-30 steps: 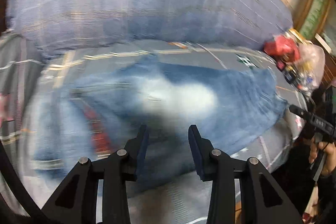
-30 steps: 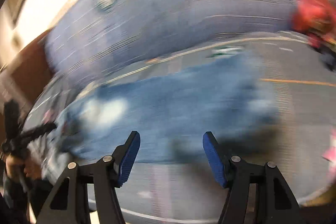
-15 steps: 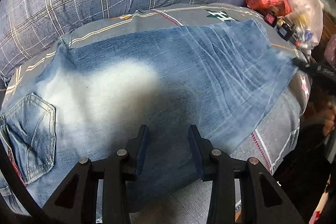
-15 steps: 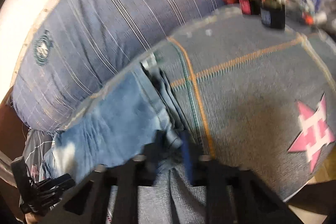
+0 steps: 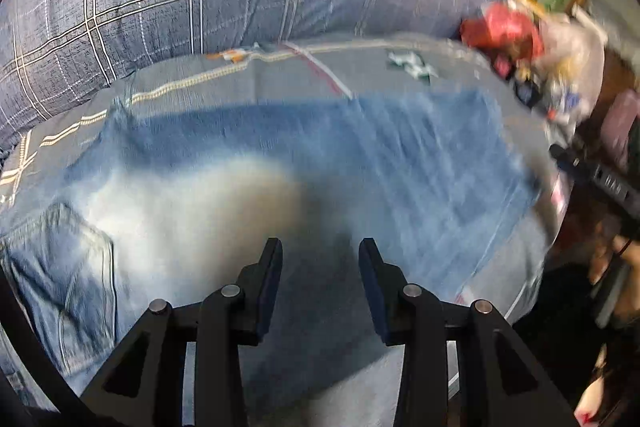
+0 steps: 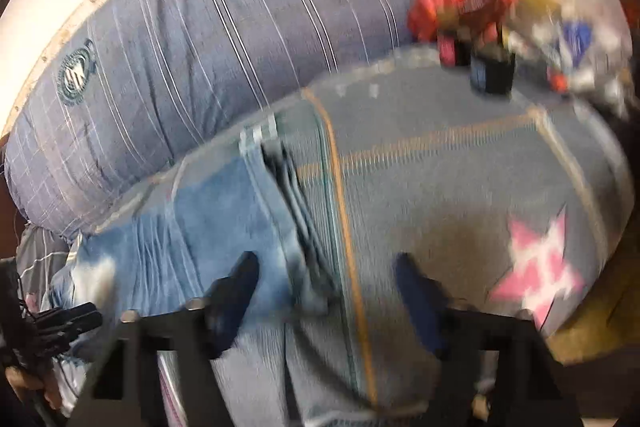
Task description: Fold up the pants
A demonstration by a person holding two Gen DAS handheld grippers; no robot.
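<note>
The jeans (image 5: 280, 187) lie flat across the bed (image 5: 400, 67), already doubled lengthwise, with the seat and pocket off to the left of the left gripper (image 5: 320, 267) and the hems beyond the right finger. Its fingers are spread and hold nothing, hovering just over the denim. The right gripper (image 6: 324, 291) is likewise released, its fingers straddling the stacked leg hems, which lie between and just ahead of them.

To fold well, the right fingers should probably pinch all hem layers together at the near corner, while the left pins or lifts the matching edge, so the layers travel as one toward the waistband without skewing.

The left view shows the full length of the pants and the back pocket; the right view alone shows the layered hem edges, the pink star print (image 6: 540, 267) right of its fingers, and the plaid pillow (image 6: 200, 67) beyond.
</note>
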